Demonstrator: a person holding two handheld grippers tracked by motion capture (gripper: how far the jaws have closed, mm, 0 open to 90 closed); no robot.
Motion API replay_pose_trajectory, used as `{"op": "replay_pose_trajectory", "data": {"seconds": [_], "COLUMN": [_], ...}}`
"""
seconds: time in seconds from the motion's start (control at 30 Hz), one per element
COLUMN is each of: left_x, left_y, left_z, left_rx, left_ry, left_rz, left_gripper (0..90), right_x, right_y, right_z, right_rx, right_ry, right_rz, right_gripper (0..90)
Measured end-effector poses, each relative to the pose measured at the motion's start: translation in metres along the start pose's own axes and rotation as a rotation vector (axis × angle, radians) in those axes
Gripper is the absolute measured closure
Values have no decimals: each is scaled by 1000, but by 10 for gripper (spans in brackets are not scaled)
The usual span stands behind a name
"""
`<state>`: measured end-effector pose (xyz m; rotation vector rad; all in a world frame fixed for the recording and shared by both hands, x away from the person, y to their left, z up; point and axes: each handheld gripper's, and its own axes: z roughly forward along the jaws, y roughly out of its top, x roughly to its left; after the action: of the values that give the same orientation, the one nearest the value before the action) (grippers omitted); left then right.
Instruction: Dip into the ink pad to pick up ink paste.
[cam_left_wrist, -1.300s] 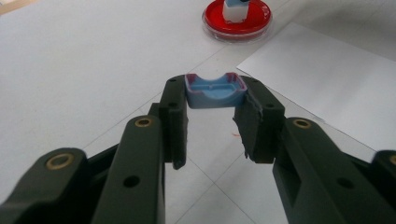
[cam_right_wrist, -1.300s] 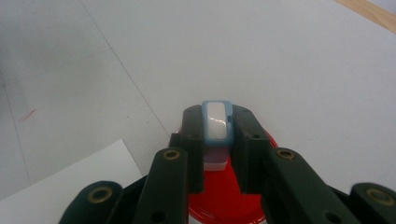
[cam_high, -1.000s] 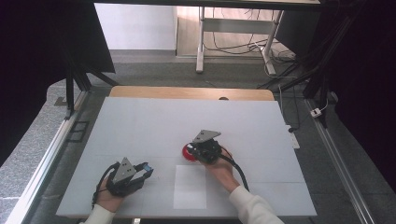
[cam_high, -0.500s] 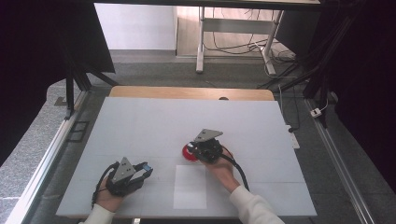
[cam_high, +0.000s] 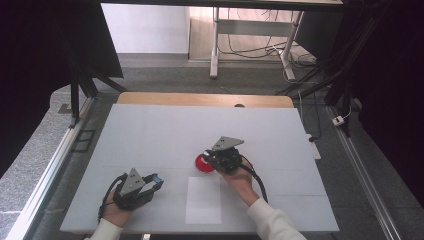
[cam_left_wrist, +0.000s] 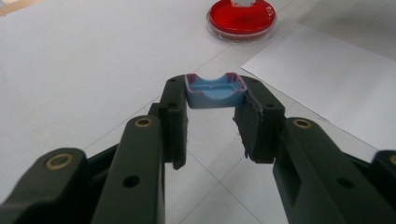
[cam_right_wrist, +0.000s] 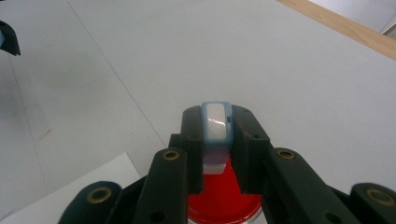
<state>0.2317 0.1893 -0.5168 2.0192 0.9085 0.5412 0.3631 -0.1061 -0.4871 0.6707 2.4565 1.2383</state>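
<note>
My left gripper (cam_high: 154, 184) rests at the table's front left, shut on a small blue cap (cam_left_wrist: 215, 90) with a purple rim, pinched between its fingertips (cam_left_wrist: 173, 112). To its right, my right gripper (cam_high: 209, 157) is shut on a pale blue and white stamp-like block (cam_right_wrist: 216, 125), which it holds upright over a round red dish (cam_high: 202, 164). In the right gripper view the block's lower end sits at the red dish (cam_right_wrist: 224, 198); whether it touches is hidden. The left gripper view has the red dish (cam_left_wrist: 242, 19) far ahead.
A white sheet of paper (cam_high: 203, 200) lies flat between the two hands, near the front edge of the white table (cam_high: 160, 130). A wooden strip (cam_high: 200, 99) borders the far edge. Metal rails and dark floor flank both sides.
</note>
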Motion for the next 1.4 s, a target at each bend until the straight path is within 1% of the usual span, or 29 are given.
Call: {"op": "replay_pose_trajectory", "data": {"seconds": [0.13,0.23,0.57,0.83,1.0,1.07,1.13,1.17,1.2,1.33,1.4], "left_x": [0,0,0,1,0,0,0,0,0,1,1], "left_y": [0,0,0,0,0,0,0,0,0,1,1], "left_z": [0,0,1,1,1,1,1,1,1,2,2], "left_rx": [0,0,2,1,1,1,2,2,1,3,2], "left_ry": [0,2,2,5,5,5,6,6,6,5,4], "left_rz": [0,0,-1,-3,0,-2,-2,-2,-2,-4,-4], "left_gripper": [642,642,641,641,641,641,641,641,641,641,641], "right_x": [-1,-1,0,1,2,3,3,3,3,4,4], "right_y": [1,1,3,3,3,4,4,4,4,3,3], "right_z": [-4,-6,-23,-35,-40,-42,-44,-44,-46,-48,-49], "right_rx": [-8,-32,-62,-102,-123,-117,-125,-138,-132,-142,-138], "right_ry": [3,14,17,20,34,34,38,42,42,60,64], "right_rz": [10,27,40,46,56,51,57,64,61,69,68], "right_gripper": [754,754,754,754,754,754,754,754,754,754,754]}}
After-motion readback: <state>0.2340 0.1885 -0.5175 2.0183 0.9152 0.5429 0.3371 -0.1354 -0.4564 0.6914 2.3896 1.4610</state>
